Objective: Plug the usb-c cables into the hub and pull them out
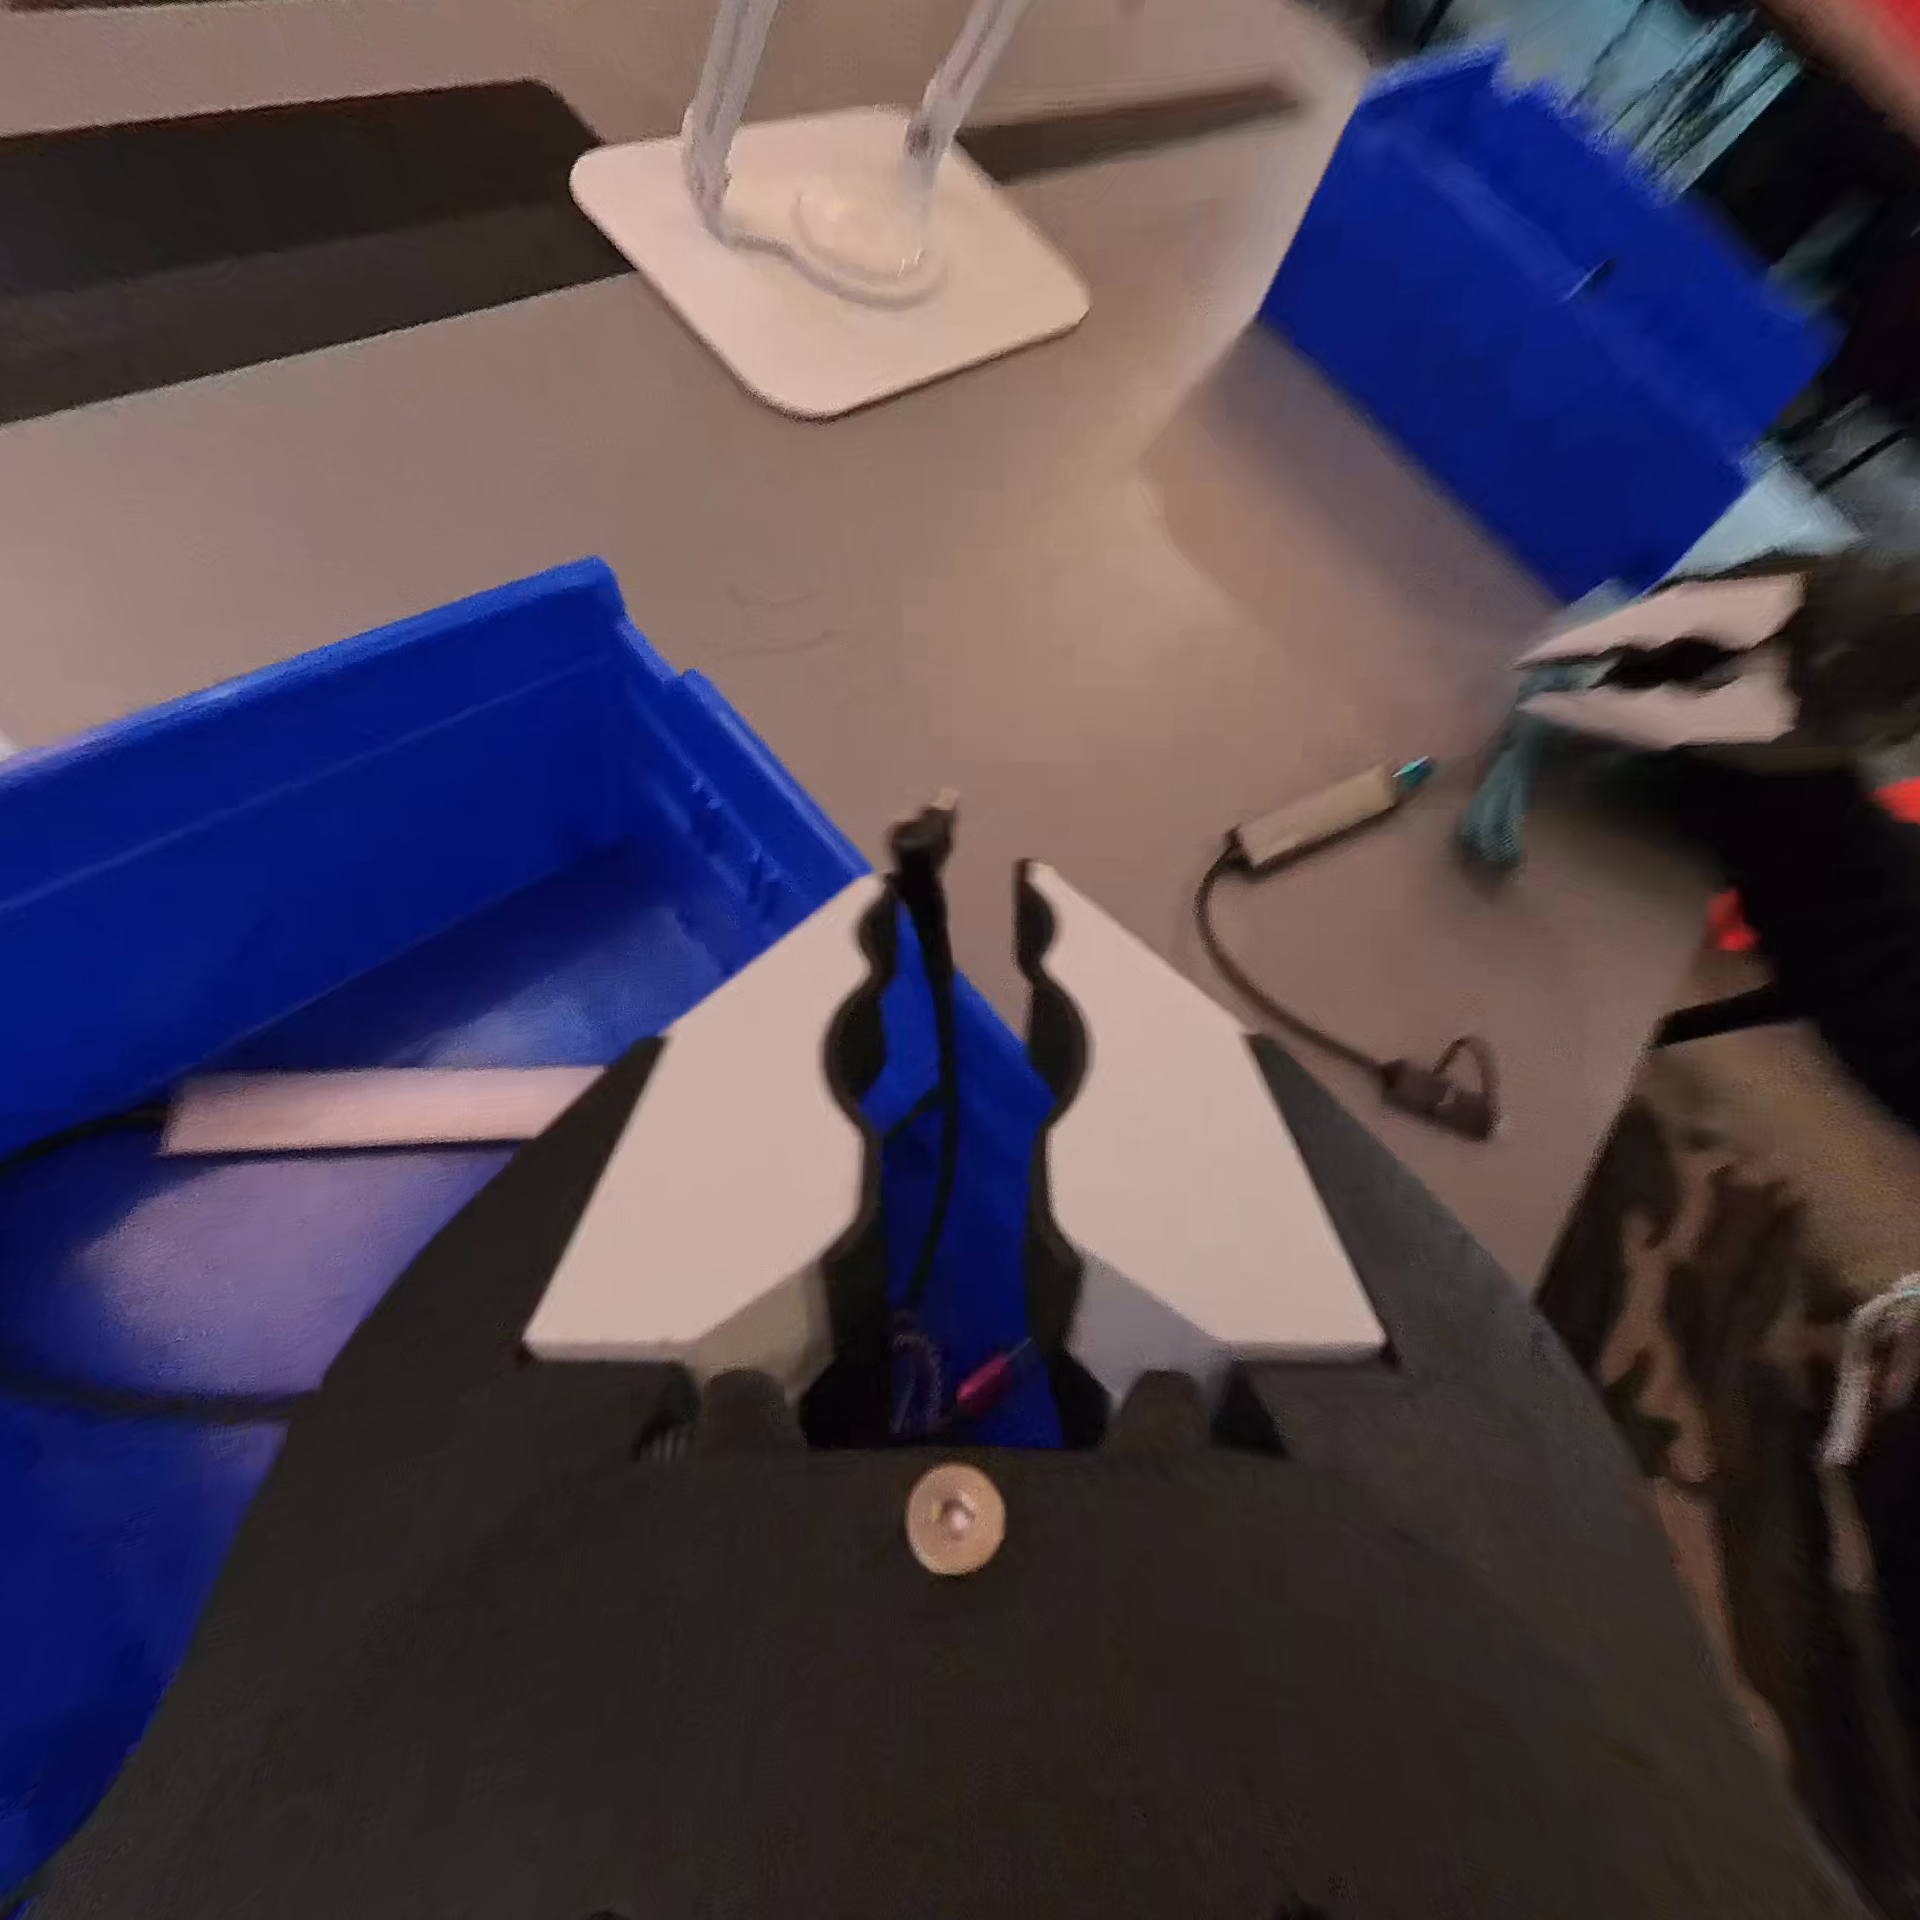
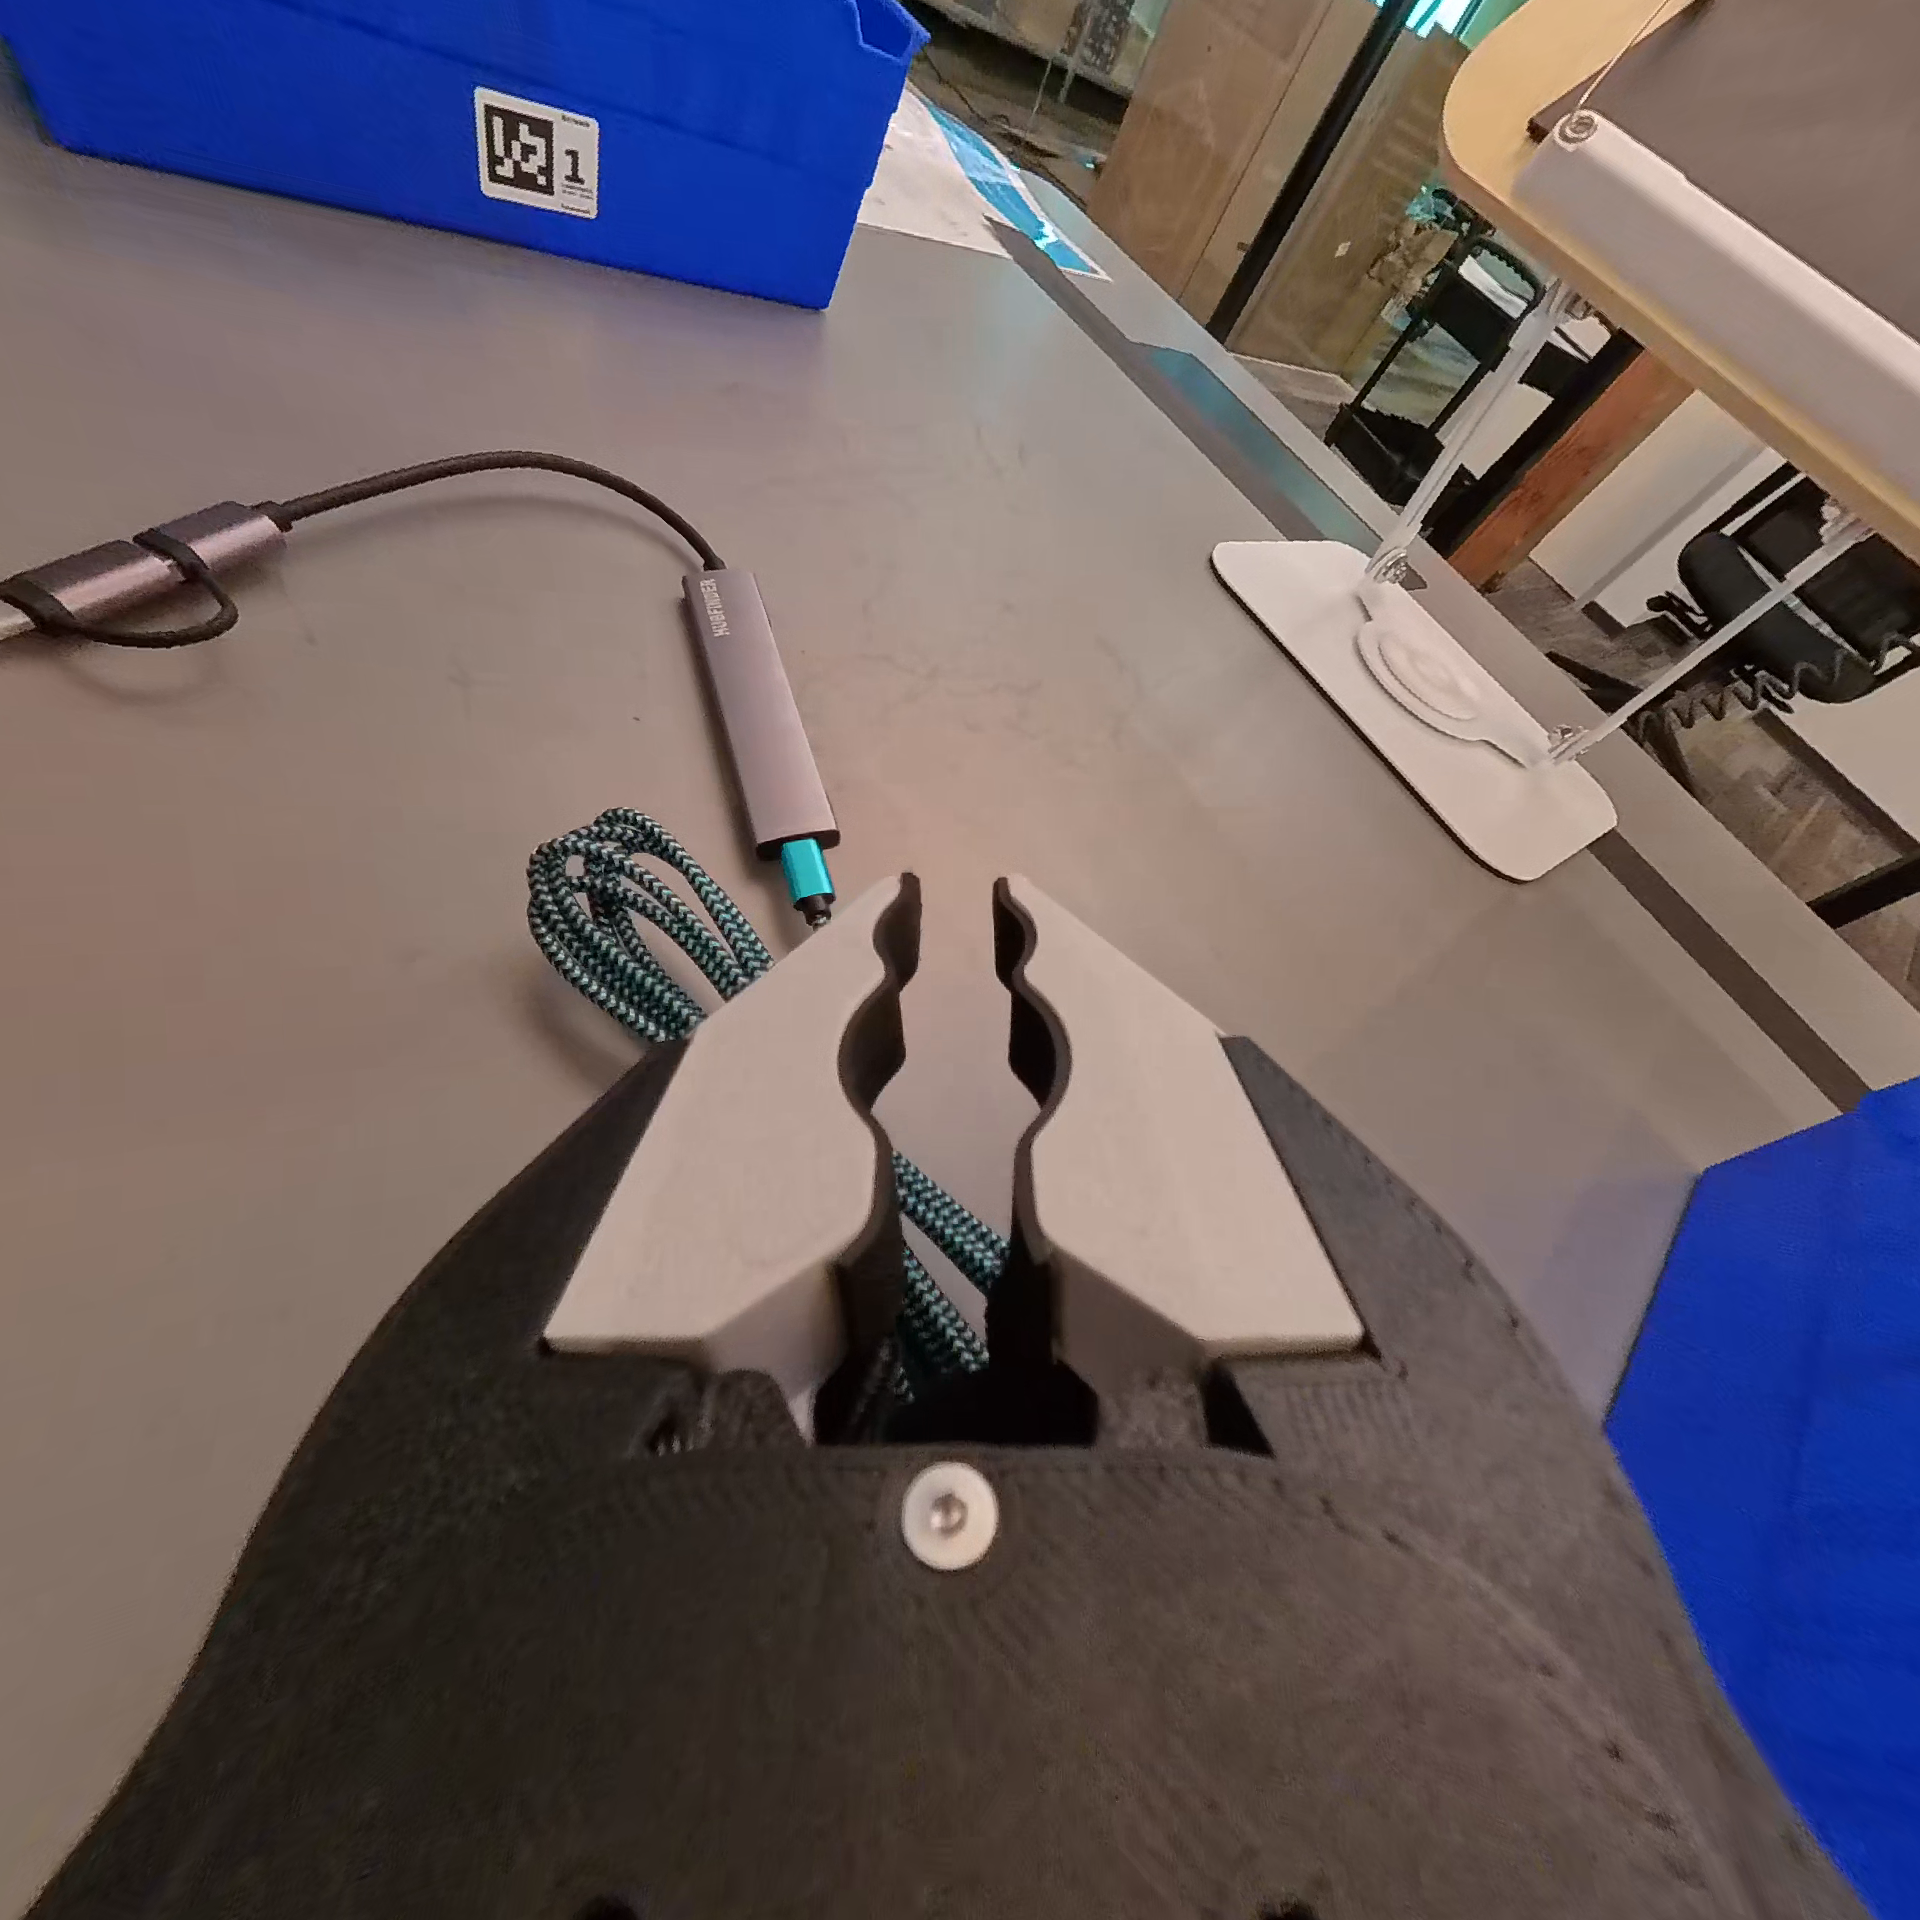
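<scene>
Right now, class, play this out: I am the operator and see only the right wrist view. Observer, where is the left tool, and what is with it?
Observer: The left tool is over a blue bin, short of the hub.
Operator: Does it carry a cable?
Observer: A black cable runs up between its fingers, plug past the tips; whether it is clamped, I cannot tell.
Operator: Anything else in that bin?
Observer: A flat grey piece lies inside; a magenta plug shows there too.
</scene>
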The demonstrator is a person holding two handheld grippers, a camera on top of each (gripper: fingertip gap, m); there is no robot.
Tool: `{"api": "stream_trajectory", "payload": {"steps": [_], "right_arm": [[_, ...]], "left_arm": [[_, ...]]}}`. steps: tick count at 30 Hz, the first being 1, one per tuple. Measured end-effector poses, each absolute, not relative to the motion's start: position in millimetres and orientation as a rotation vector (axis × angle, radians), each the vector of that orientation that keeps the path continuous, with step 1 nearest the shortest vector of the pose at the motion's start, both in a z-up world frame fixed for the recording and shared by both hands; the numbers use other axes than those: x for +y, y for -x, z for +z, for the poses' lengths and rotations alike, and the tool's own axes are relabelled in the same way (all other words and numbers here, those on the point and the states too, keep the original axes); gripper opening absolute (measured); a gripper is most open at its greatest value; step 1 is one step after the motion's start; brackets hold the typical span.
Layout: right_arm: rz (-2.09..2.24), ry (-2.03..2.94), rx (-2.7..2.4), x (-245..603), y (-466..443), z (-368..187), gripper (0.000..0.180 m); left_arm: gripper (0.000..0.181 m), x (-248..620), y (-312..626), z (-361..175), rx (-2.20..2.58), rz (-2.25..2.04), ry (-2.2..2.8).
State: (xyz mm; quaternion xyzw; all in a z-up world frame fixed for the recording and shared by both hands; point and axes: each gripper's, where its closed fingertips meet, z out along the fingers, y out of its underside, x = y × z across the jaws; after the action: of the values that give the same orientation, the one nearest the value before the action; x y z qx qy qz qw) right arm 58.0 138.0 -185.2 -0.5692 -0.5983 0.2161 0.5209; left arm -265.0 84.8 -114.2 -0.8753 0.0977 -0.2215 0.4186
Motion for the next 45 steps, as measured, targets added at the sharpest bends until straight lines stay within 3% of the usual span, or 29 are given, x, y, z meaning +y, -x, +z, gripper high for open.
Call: {"api": "stream_trajectory", "payload": {"steps": [1, 6, 15, 27, 31, 34, 40, 45], "right_arm": [[0.516, 1.364, -1.433, 138.4, -58.1, -185.2, 0.012], [0.523, 1.362, -1.426, 139.3, -58.7, -183.9, 0.011], [0.528, 1.364, -1.406, 142.1, -60.1, -181.5, 0.012], [0.522, 1.350, -1.364, 145.9, -62.7, -173.9, 0.014], [0.544, 1.300, -1.255, 145.6, -67.7, -147.0, 0.014], [0.755, 1.276, -1.115, 131.9, -62.2, -103.2, 0.024], [0.849, 1.184, -1.041, 114.6, -34.6, -17.8, 0.054], [0.660, 1.307, -0.995, 163.9, -21.5, -6.9, 0.061]], "left_arm": [[0.007, 87.9, 266.1, -109.3, 0.212, -0.604, 2.158], [0.006, 83.4, 284.6, -74.0, 0.171, -0.511, 2.067], [0.005, 61.6, 334.0, 75.8, 0.094, -0.243, 1.795], [0.005, 77.6, 291.3, 168.8, 0.233, -0.146, 1.688], [0.005, 97.6, 237.4, 180.4, 0.330, -0.165, 1.661], [0.005, 116.3, 182.5, 172.6, 0.408, -0.224, 1.643], [0.005, 157.9, 72.6, 122.6, 0.510, -0.429, 1.631], [0.005, 177.7, 0.9, 77.9, 0.495, -0.600, 1.616]]}}
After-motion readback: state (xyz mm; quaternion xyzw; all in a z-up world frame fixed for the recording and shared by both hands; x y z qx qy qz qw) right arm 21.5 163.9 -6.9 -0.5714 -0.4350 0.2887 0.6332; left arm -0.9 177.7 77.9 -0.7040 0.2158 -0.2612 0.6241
